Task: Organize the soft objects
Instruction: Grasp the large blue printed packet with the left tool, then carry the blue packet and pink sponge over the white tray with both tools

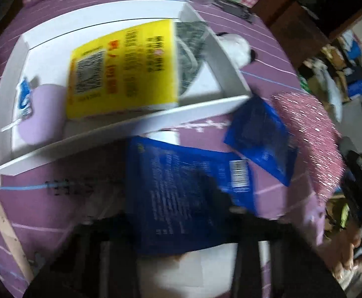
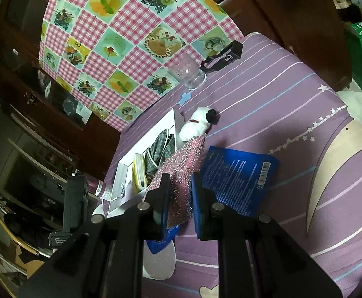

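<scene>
From the left wrist camera the picture is smeared, but the white tray (image 1: pixel 121 126) is seen from above, on the purple striped cloth (image 1: pixel 56 198). Inside it lie a yellow packet (image 1: pixel 121 69), a grey checked pouch (image 1: pixel 191 49) at its far end, and a lilac pad (image 1: pixel 42 114) with a small blue-and-white sachet (image 1: pixel 24 99) at the near end — these last two only this view shows. A white plush toy (image 1: pixel 238 47) lies just outside the tray's far corner. Nearer the camera a big blue packet (image 1: pixel 181 186) lies over something white, and a second blue packet (image 1: pixel 258 136) sits beside it. The left claw (image 1: pixel 181 243) shows only as dark blurred bars at the bottom, with the big blue packet between them; I cannot tell whether the pads press on it. At the right edge hangs the pink glittery cloth (image 1: pixel 310 144).

The right wrist camera is sharp and gives more of the room: a pink checked cloth (image 2: pixel 131 37), a clear glass (image 2: pixel 188 74) and a black clip-like object (image 2: pixel 223 57) at the far end of the purple cloth (image 2: pixel 292 99). The tray (image 2: pixel 121 173) is edge-on here (its near contents hidden), with the yellow packet (image 2: pixel 138 171) and checked pouch (image 2: pixel 161 149) visible and the plush toy (image 2: pixel 198 124) just past it. The right claw (image 2: pixel 179 186) is pinched on the pink glittery cloth (image 2: pixel 181 168), which stands up between the fingers, its tip toward the plush toy. A blue packet (image 2: pixel 240 178) lies on the cloth just right of the claw.
</scene>
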A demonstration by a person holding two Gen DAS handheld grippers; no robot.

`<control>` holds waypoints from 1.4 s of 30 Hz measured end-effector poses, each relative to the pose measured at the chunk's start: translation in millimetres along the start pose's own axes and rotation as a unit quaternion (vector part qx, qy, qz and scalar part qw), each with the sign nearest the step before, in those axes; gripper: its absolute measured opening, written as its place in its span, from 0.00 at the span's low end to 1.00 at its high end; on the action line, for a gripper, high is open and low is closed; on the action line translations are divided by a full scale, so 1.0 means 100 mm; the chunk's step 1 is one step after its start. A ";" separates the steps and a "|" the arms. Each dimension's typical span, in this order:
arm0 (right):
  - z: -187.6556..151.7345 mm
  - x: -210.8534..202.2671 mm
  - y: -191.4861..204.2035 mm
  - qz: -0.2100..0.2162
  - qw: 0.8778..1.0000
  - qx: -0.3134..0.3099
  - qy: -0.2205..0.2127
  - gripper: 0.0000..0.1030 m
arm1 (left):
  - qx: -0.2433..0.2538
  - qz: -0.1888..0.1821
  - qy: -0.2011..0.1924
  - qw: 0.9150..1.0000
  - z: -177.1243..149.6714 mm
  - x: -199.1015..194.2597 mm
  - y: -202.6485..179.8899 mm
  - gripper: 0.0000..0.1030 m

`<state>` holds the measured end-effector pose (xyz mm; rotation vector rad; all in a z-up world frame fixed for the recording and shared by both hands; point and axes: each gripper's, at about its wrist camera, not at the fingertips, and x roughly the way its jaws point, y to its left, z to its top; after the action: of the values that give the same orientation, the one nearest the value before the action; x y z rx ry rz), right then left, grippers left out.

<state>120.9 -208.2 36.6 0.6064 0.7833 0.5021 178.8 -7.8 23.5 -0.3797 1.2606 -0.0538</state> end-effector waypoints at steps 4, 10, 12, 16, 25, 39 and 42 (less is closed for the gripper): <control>0.01 0.00 0.00 0.000 1.000 -0.002 0.000 0.18 | 0.010 -0.009 -0.035 0.999 -0.01 -0.12 -0.08 0.14; 0.00 -0.02 0.03 -0.003 1.000 -0.009 -0.005 0.18 | 0.025 -0.043 -0.111 0.993 -0.03 -0.44 -0.14 0.08; 0.00 -0.02 0.04 -0.006 1.000 -0.012 -0.007 0.18 | 0.033 -0.044 -0.135 0.989 -0.04 -0.52 -0.16 0.07; -0.01 0.03 0.05 -0.017 1.000 -0.020 -0.007 0.18 | 0.050 -0.049 -0.171 0.983 -0.05 -0.59 -0.22 0.06; -0.13 0.18 0.18 -0.061 0.996 -0.068 0.002 0.18 | 0.110 -0.018 -0.199 0.974 -0.07 -0.51 -0.37 0.06; -0.24 0.17 0.41 -0.123 0.984 -0.125 -0.016 0.18 | 0.096 -0.038 -0.223 0.969 -0.04 -0.54 -0.24 0.05; -0.28 0.17 0.46 -0.137 0.981 -0.133 -0.019 0.18 | 0.095 -0.045 -0.227 0.968 -0.02 -0.57 -0.21 0.05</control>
<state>101.3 -156.4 43.2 0.2527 0.7345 0.3326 162.5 -13.5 81.6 -0.2634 0.7777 -0.1552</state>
